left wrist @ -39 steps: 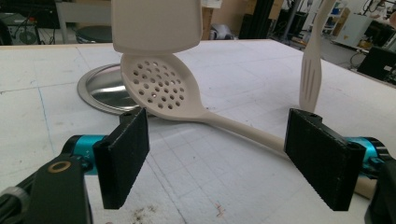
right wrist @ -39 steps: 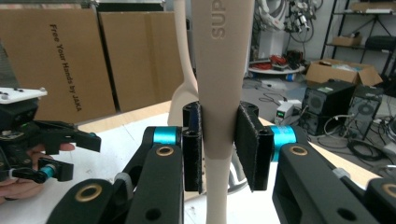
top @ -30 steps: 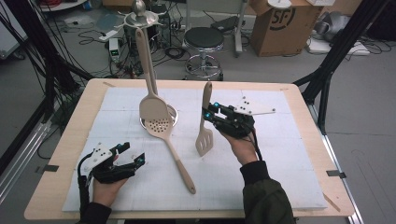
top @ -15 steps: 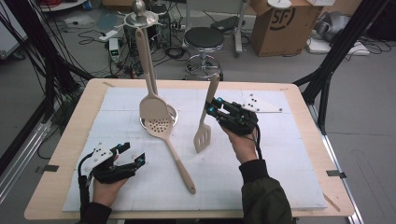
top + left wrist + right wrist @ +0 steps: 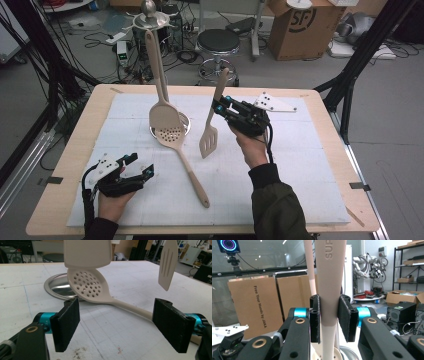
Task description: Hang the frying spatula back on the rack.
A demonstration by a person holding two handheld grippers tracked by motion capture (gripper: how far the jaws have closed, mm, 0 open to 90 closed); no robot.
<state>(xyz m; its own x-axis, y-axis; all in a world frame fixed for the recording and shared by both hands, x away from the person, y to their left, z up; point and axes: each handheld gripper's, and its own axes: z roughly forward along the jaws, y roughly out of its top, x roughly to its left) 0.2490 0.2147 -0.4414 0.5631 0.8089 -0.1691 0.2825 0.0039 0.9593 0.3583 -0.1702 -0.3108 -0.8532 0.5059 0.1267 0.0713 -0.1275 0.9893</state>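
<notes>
My right gripper (image 5: 223, 106) is shut on the handle of a beige slotted turner (image 5: 209, 141), which hangs blade down above the white mat. In the right gripper view, both pads clamp that handle (image 5: 329, 290) at the gripper (image 5: 329, 318). A perforated spoon (image 5: 172, 137) lies on the mat, its head on the round metal base (image 5: 184, 121) of a utensil stand. A solid beige spoon (image 5: 163, 115) hangs from the stand. My left gripper (image 5: 137, 166) rests open near the front left. Its open jaws (image 5: 117, 327) face the perforated spoon (image 5: 87, 286), with nothing between them.
The stand's pole top (image 5: 149, 9) rises behind the table's far edge. A stool (image 5: 218, 42), a cardboard box (image 5: 299, 25) and floor cables lie beyond. Black frame legs (image 5: 350, 75) stand at the right. The wooden table rim (image 5: 75, 145) borders the mat.
The right gripper has lifted the slotted turner slightly and drawn it a little leftward, the handle leaning more. The left gripper has stayed still.
</notes>
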